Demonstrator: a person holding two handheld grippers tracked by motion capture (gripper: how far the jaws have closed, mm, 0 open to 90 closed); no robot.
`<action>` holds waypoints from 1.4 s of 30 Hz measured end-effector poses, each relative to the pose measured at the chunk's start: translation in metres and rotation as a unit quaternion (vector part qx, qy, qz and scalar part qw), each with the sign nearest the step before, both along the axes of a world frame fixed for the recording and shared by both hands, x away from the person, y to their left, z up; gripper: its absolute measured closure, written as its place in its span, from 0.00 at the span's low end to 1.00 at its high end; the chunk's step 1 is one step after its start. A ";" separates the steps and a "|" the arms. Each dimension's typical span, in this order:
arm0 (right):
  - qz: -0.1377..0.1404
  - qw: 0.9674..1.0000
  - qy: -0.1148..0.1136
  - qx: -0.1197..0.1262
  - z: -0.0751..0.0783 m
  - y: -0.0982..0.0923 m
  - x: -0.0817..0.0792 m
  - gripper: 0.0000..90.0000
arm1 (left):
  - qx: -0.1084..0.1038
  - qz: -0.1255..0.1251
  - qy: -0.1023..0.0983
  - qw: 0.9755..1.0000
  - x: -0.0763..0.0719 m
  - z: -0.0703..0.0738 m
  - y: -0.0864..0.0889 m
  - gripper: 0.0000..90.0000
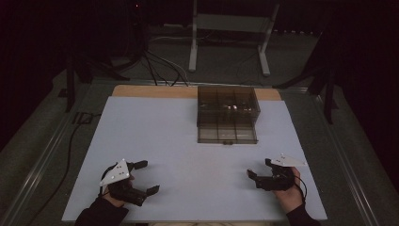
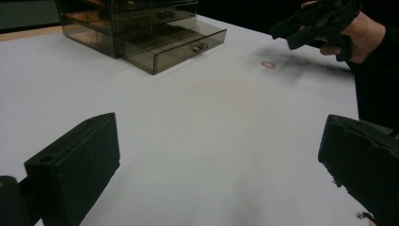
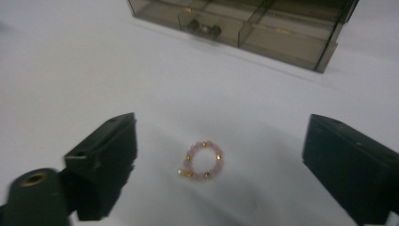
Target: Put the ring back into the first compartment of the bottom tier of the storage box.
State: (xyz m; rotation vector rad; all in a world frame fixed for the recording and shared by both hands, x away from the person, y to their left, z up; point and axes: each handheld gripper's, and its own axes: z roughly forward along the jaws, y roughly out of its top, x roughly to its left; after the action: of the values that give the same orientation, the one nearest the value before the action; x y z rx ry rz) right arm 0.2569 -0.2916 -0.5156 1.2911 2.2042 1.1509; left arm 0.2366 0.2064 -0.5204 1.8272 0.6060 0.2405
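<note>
Nearest to us, at the near edge of the white bench (image 1: 188,141), are our two hands, each holding a gripper. Our left gripper (image 1: 143,177) sits at the near left, its grey three-cornered plate on top, and its fingers (image 1: 140,165) stand wide apart with nothing between them; in the left gripper view (image 2: 216,165) we see only bare white bench between the two black fingers (image 2: 75,165). Our right gripper (image 1: 260,168) hangs at the near right, held in our right hand (image 1: 289,188), and its fingers (image 1: 252,174) are also spread open and hold nothing.

In the right gripper view (image 3: 221,165) a small bead ring (image 3: 202,161), pink beads with a few gold ones, lies flat on the bench between the two open fingers (image 3: 106,160), touching neither. From the left gripper view we see the same ring (image 2: 269,64) as a small pink loop on the bench just below the right gripper (image 2: 301,28).

Farther off, at the far middle of the bench, stands a smoky transparent drawer box (image 1: 227,106). Its lowest drawer (image 1: 227,133) is pulled out toward us, and we can see partitions inside it and a small knob (image 3: 203,28) on its front. Some small items lie in the box, too dim for us to tell what they are. The ring lies well apart from the drawer, on the near right of the bench.

Beyond the bench we see dark floor, cables (image 1: 160,66) and the white legs of a stand (image 1: 230,37).
</note>
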 end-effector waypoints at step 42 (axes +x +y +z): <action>-0.002 0.995 0.034 -0.095 -0.014 0.022 0.008 0.93 | 0.001 -0.003 0.003 1.000 0.002 -0.001 -0.001 0.01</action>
State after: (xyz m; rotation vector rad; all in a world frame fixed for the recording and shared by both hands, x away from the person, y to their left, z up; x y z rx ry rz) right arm 0.2653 -0.2695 -0.5301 1.2700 2.2955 0.8843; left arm 0.2385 0.2057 -0.5214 1.8320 0.6041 0.2312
